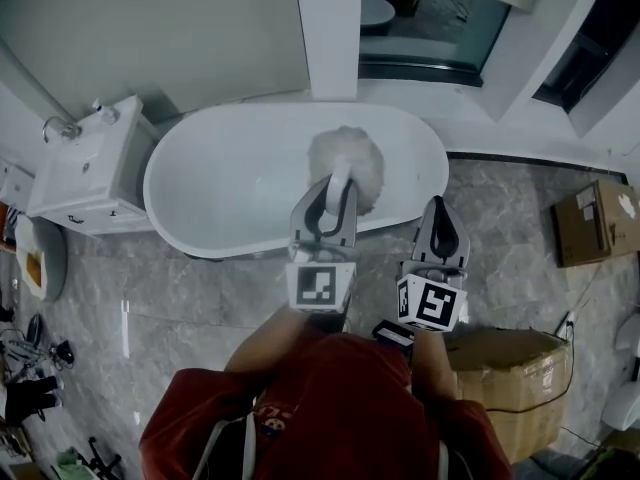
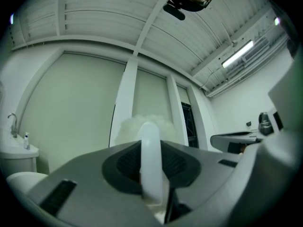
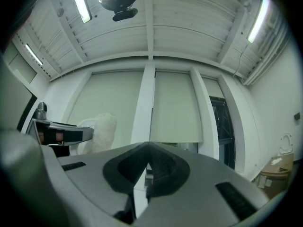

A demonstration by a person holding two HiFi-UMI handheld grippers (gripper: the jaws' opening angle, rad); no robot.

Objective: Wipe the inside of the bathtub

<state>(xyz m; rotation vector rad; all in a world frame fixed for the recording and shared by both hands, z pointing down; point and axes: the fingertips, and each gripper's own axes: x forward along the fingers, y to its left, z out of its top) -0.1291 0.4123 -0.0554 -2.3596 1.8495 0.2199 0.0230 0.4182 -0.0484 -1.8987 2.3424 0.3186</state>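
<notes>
— Grip status, L side?
— My left gripper (image 1: 338, 188) is pinching the white handle (image 2: 150, 160) of the fluffy duster (image 1: 352, 163), pads pressing on both sides. Right gripper (image 1: 441, 218) is carrying nothing — its fingers are pressing together, tips meeting.
— Where's the duster sitting vs. the bathtub (image 1: 230, 183)?
— It's hovering over the tub's right end, and I'm judging it's not touching yet: both gripper views are looking at wall and ceiling, so I'm pointing it too high.
— Risks?
— Handle's looking smooth and narrow, so it's prob. going to be twisting or sliding in my pads once I'm pushing on the curved tub side. Also I'm reaching from outside the rim — the right gripper, idling near it, is risking a knock on the edge.
</notes>
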